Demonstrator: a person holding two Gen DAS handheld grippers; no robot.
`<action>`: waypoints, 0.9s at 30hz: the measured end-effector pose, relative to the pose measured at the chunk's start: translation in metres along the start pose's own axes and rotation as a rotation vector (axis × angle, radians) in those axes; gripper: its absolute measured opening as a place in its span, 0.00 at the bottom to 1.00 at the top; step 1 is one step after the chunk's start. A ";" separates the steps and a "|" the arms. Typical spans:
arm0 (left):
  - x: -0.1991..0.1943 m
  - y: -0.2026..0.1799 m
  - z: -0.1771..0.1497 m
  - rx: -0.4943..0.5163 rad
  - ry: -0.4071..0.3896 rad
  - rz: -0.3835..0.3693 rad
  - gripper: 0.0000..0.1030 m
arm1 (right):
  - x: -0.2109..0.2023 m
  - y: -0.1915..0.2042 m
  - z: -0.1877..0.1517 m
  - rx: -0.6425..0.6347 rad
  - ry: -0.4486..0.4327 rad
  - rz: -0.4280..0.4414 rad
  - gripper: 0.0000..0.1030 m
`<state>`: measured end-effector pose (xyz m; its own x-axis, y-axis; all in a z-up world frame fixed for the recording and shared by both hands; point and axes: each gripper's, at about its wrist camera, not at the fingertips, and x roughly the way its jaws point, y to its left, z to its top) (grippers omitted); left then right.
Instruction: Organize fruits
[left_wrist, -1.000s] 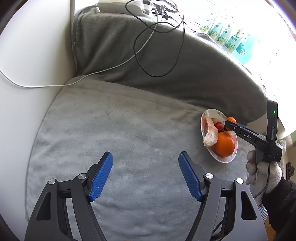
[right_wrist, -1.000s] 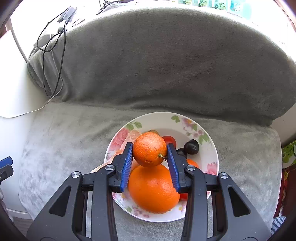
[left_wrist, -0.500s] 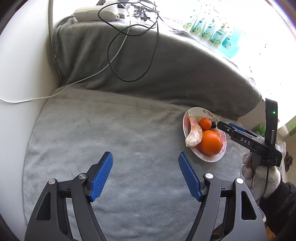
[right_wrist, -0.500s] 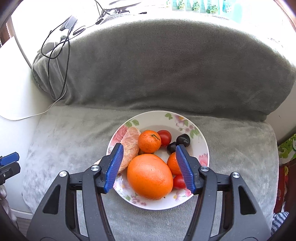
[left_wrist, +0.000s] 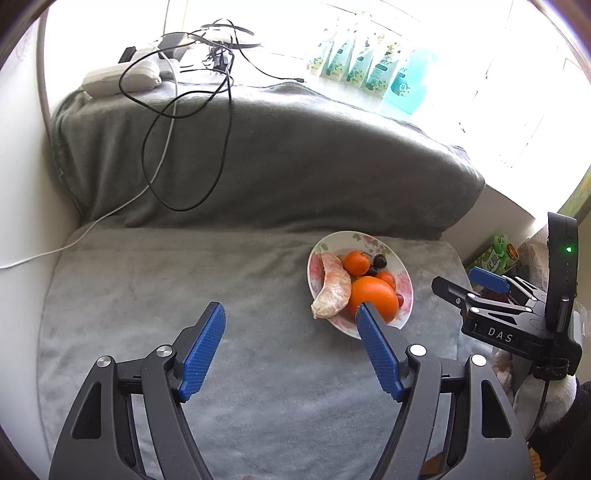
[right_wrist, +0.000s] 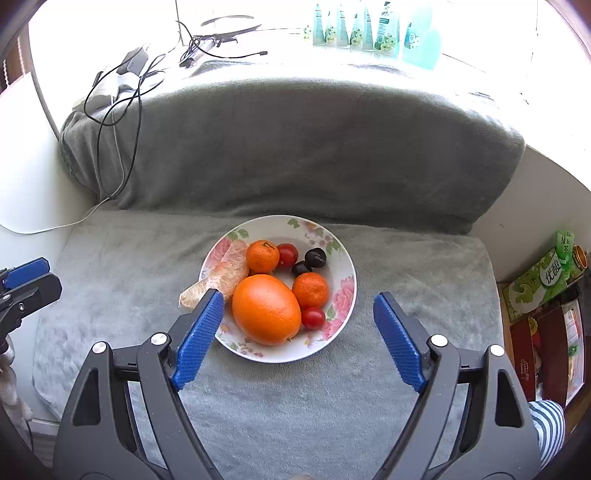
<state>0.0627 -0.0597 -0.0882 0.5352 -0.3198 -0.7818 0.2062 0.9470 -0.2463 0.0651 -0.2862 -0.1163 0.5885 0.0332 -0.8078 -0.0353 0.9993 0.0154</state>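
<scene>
Grey fleece blanket (right_wrist: 406, 266) covers the seat and the rolled backrest, with a bright window sill of green bottles (right_wrist: 354, 29) and tangled cables (left_wrist: 184, 122) behind; over it the right gripper (right_wrist: 299, 336) hangs with its jaws opening wide and nothing between the blue pads, and the left gripper (left_wrist: 291, 350) is held open and empty well to the left of the fruit. Just ahead of the right gripper sits the floral plate (right_wrist: 343, 266), flat on the blanket, holding a large orange (right_wrist: 266, 308), two mandarins (right_wrist: 263, 255), cherry tomatoes (right_wrist: 313, 317), dark cherries (right_wrist: 314, 257) and a peeled citrus segment (right_wrist: 221, 277) overhanging the left rim. My judgement: the orange is firm, fairly heavy and likely to roll, so grip across its widest middle; tomatoes and cherries are small, slick and easily crushed; the segment is soft and tears
</scene>
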 end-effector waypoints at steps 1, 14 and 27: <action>0.000 -0.003 0.002 0.007 -0.005 -0.005 0.71 | -0.005 -0.001 -0.001 0.007 -0.003 -0.004 0.83; -0.007 -0.030 0.015 0.058 -0.009 0.023 0.72 | -0.048 -0.018 -0.006 0.098 -0.050 -0.031 0.83; -0.010 -0.041 0.013 0.074 0.016 0.030 0.72 | -0.063 -0.026 -0.010 0.121 -0.079 -0.029 0.84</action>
<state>0.0599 -0.0959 -0.0627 0.5291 -0.2901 -0.7974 0.2508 0.9512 -0.1796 0.0215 -0.3145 -0.0718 0.6497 0.0009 -0.7602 0.0777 0.9947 0.0676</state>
